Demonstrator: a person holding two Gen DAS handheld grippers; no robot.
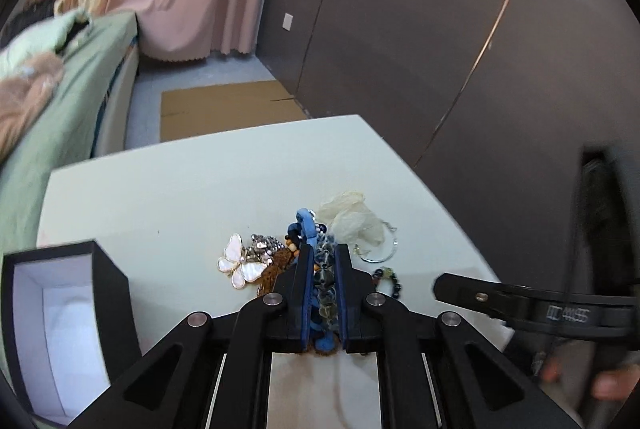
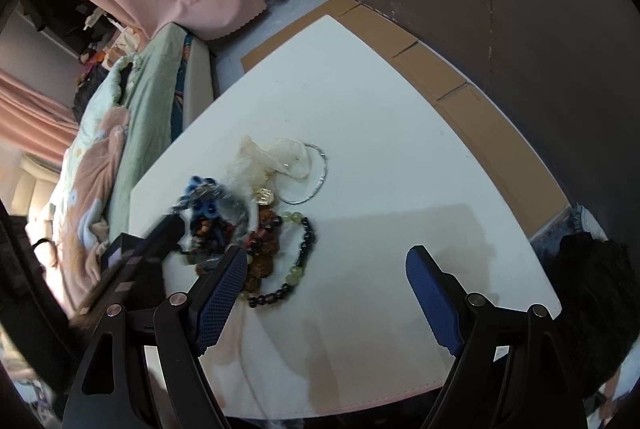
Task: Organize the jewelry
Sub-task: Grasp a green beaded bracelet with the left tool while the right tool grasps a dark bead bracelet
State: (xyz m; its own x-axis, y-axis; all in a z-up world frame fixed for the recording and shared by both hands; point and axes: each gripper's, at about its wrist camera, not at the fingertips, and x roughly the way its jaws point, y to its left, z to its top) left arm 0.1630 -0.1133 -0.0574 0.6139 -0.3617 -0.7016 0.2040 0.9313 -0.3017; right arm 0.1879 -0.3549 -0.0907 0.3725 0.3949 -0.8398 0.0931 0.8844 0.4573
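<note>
A heap of jewelry lies mid-table: a white butterfly brooch [image 1: 240,263], a sheer cream pouch [image 1: 354,219], a thin silver hoop [image 1: 380,256], brown beads and a dark-and-green bead bracelet [image 2: 298,261]. My left gripper [image 1: 324,253] is shut on a string of blue-grey glass beads [image 1: 325,281] with blue cord, over the heap. It shows blurred in the right wrist view [image 2: 208,217]. My right gripper [image 2: 326,261] is open and empty just right of the heap, its left finger [image 2: 220,285] beside the brown beads.
An open black box with white lining [image 1: 60,313] stands at the table's left front. The white table [image 2: 400,149] has a bed [image 1: 68,101] to its left, cardboard [image 2: 460,89] on the floor beyond, and a dark wall behind.
</note>
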